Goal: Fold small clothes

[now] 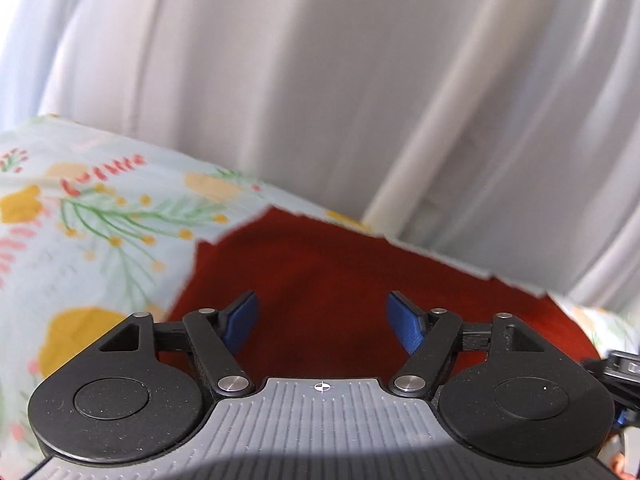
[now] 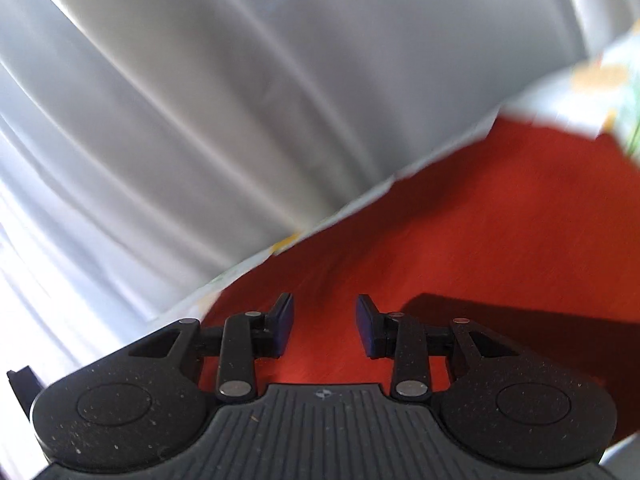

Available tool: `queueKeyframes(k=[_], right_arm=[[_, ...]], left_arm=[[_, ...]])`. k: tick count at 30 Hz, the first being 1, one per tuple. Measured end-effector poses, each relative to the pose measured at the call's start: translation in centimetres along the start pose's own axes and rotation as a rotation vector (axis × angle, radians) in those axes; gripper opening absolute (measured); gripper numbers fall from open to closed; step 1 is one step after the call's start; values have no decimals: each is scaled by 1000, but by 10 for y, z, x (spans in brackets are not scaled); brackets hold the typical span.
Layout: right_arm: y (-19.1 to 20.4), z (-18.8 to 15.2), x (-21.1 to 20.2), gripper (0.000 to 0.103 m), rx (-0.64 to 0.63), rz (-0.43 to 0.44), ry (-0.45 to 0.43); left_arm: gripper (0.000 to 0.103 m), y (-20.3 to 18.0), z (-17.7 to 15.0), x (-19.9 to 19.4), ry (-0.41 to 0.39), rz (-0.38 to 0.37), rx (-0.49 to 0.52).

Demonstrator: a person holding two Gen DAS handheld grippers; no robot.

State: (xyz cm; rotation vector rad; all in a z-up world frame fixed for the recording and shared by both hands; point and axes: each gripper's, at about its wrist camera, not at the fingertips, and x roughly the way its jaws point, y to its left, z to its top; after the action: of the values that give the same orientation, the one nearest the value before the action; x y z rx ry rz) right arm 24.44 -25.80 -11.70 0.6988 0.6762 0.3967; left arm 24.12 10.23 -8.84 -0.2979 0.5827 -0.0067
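A red garment [image 1: 320,264] lies flat on a floral sheet [image 1: 92,220]. It also fills the lower right of the right wrist view [image 2: 480,220]. My left gripper [image 1: 322,320] is open and empty, its blue pads [image 1: 242,322] spread wide just above the red cloth near its left edge. My right gripper [image 2: 325,326] is open and empty, its dark blue pads [image 2: 285,326] apart over the red cloth near its far edge. Both views are blurred by motion.
The floral sheet [image 2: 600,76] covers the surface under the garment. White pleated curtains [image 1: 320,80] hang behind it and fill the upper part of the right wrist view [image 2: 200,100]. Part of the other gripper [image 1: 616,364] shows at the right edge.
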Motion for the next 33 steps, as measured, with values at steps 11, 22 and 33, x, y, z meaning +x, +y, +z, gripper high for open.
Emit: queueKeyframes(k=[11, 22, 33], right_arm=[[-59, 6, -77, 27, -32, -284, -227], [-19, -15, -115, 39, -154, -389, -256], [49, -31, -51, 21, -225, -196, -81]], left_arm=[[77, 72, -17, -37, 122, 199, -213], [67, 101, -32, -48, 242, -120, -527], [43, 113, -19, -9, 214, -183, -629]])
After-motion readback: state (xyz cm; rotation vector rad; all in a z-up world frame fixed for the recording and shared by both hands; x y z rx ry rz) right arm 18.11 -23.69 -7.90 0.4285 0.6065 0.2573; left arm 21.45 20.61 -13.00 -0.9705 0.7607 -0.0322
